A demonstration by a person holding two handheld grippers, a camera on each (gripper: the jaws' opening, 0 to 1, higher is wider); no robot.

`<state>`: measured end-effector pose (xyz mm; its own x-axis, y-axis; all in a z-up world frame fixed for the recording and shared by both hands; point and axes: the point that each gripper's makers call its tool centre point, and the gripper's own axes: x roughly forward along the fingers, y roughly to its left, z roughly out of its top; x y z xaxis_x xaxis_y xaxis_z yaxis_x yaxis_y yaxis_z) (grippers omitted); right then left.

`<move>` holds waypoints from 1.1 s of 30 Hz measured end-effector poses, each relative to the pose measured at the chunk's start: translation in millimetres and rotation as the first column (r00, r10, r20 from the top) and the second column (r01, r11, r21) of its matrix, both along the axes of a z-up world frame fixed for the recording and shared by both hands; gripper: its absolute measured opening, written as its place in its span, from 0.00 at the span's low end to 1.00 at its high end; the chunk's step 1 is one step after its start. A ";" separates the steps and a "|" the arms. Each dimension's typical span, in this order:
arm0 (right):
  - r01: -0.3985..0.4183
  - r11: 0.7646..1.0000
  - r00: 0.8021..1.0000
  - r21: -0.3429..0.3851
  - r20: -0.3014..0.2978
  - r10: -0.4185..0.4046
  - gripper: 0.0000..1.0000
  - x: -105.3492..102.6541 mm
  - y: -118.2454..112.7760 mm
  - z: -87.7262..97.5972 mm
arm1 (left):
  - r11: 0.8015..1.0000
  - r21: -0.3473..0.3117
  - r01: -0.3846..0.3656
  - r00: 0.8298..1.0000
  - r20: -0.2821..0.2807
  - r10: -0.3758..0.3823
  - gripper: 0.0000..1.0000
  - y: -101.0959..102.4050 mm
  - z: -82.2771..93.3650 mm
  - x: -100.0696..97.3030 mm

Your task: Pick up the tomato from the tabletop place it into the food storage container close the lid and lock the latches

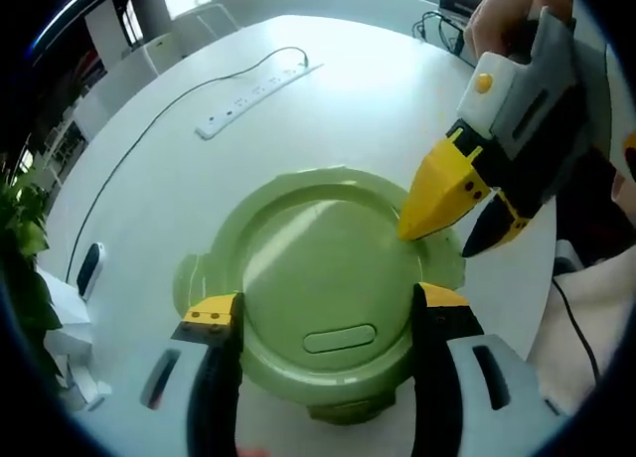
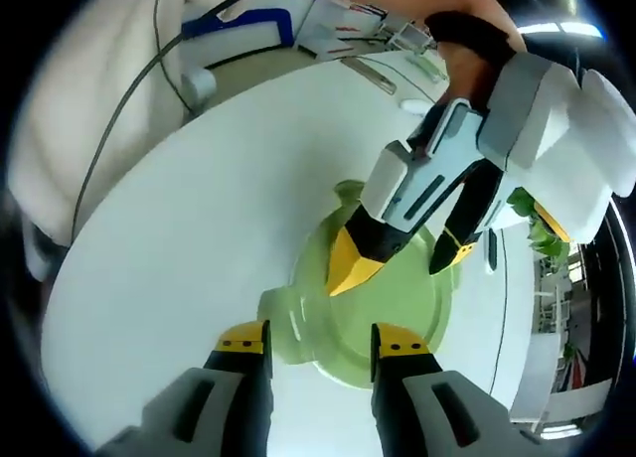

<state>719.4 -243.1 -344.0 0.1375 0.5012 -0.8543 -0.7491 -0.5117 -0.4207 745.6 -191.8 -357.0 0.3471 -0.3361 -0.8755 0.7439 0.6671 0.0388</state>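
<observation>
While both tools (image 1: 326, 313) (image 2: 318, 348) straddle it, green lidded container (image 1: 328, 278), white table (image 1: 328, 89)

I see the lidded food storage container (image 1: 328, 288) on the round table (image 1: 149, 209), my left gripper (image 1: 328, 323) straddling its near edge. The right gripper (image 1: 457, 214) touches its far-right rim. A power strip (image 1: 253, 94) lies well behind.

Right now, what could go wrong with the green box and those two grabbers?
1. The left gripper straddles the lid with open jaws, not clamping it, so the container may slide on the smooth table when pushed.
2. The right gripper points at the lid's rim; pressing off-centre could tip the lid or miss a latch.
3. The two grippers are close and might bump.
</observation>
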 end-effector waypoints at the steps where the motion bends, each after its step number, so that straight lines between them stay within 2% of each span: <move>1: -0.007 1.000 1.000 -0.013 0.003 0.007 0.34 -1.9 -0.3 -2.1 | 1.000 0.001 0.001 1.000 -0.001 -0.001 0.62 0.1 0.0 0.4; 7: -0.017 0.999 1.000 -0.045 0.013 0.018 0.32 -2.2 -0.5 -7.7 | 1.000 0.006 0.011 1.000 -0.008 -0.011 0.62 1.0 -0.1 6.0; 14: -0.037 0.996 0.999 -0.076 0.004 0.038 0.24 -6.6 -0.7 -15.5 | 1.000 0.000 0.013 1.000 -0.001 -0.013 0.62 0.2 0.2 1.7; 26: -0.073 0.992 0.995 -0.107 0.063 0.080 0.19 -13.0 -1.6 -16.2 | 1.000 0.000 0.015 1.000 0.000 -0.015 0.62 3.2 -0.4 7.7; 27: -0.089 0.988 0.993 -0.128 0.069 0.099 0.19 -15.7 -4.0 -18.3 | 1.000 0.000 0.012 1.000 -0.002 -0.012 0.62 4.0 -0.8 7.7; 33: -0.068 0.992 0.995 -0.110 0.070 0.076 0.18 -10.0 0.4 -18.2 | 1.000 -0.006 0.014 1.000 0.005 -0.014 0.62 5.3 -1.9 11.3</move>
